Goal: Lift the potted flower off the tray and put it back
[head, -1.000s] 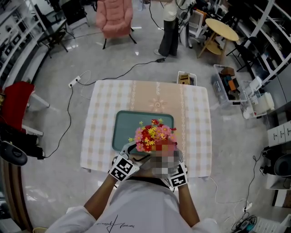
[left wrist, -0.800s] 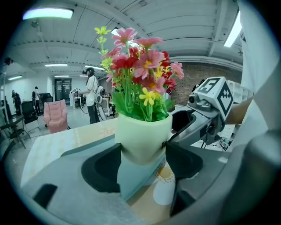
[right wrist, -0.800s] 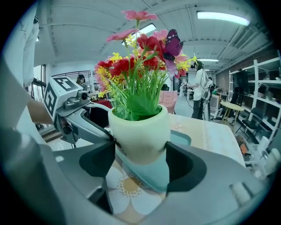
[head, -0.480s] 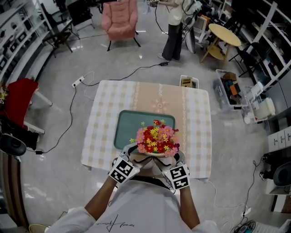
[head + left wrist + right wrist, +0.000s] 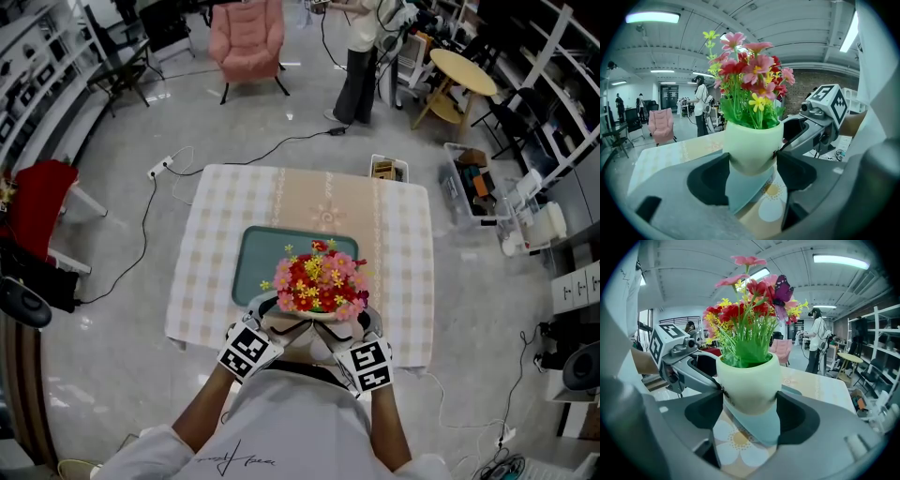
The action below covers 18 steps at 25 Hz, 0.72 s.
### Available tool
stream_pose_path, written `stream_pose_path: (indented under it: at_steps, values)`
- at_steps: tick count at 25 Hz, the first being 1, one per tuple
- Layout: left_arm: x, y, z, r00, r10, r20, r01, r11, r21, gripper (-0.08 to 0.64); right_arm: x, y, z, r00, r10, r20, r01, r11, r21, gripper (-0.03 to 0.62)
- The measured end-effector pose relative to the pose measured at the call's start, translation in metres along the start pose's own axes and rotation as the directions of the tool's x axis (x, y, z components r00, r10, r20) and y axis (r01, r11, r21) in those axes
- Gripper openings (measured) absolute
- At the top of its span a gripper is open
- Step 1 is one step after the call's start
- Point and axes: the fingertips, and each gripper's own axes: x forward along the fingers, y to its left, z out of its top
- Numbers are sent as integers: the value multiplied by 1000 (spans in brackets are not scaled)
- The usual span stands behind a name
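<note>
A pale green pot [image 5: 752, 147] of red, pink and yellow flowers [image 5: 317, 279] is clamped from both sides. My left gripper [image 5: 752, 171] is shut on the pot's lower wall, and my right gripper [image 5: 752, 412] is shut on it from the opposite side. In the head view the left gripper [image 5: 278, 321] and right gripper [image 5: 345, 324] meet under the blooms at the table's near edge. The pot [image 5: 750, 383] hangs clear above the near edge of the teal tray [image 5: 255, 258]. The tray's [image 5: 743, 190] corner shows below the pot's base.
The tray lies on a checked cloth with a flower print [image 5: 733, 441] over a small table [image 5: 403, 244]. A box [image 5: 384, 167] sits on the floor at the table's far right corner. A person [image 5: 361, 66], a pink armchair [image 5: 246, 37] and a round table [image 5: 457, 67] stand beyond.
Both grippers stay shut on the pot. The pot and flowers have drifted slightly left and a little farther over the tray.
</note>
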Motion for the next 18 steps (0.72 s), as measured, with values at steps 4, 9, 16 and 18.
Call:
stream_pose_path:
  at_steps: [4,9,16,18]
  values:
    - [-5,-1,9,1000,0,16,0,1000,-2,314,-6,1,9,1000,1,16,-1,1000,-2,364]
    - [-11,-4,19,999,0,41,1,1000,-7,314,-13,2,18,999,2,37,-2,1000,-8,364]
    - [-22,-8,30,996,-6,86,10,999,-38,313,-26,7,32,997,6,78,-4,1000,-26,360]
    - [-25,-10,27,997,-2,74,5,999,-40,313,-28,9,34,996,10,86,-7,999,-31,359]
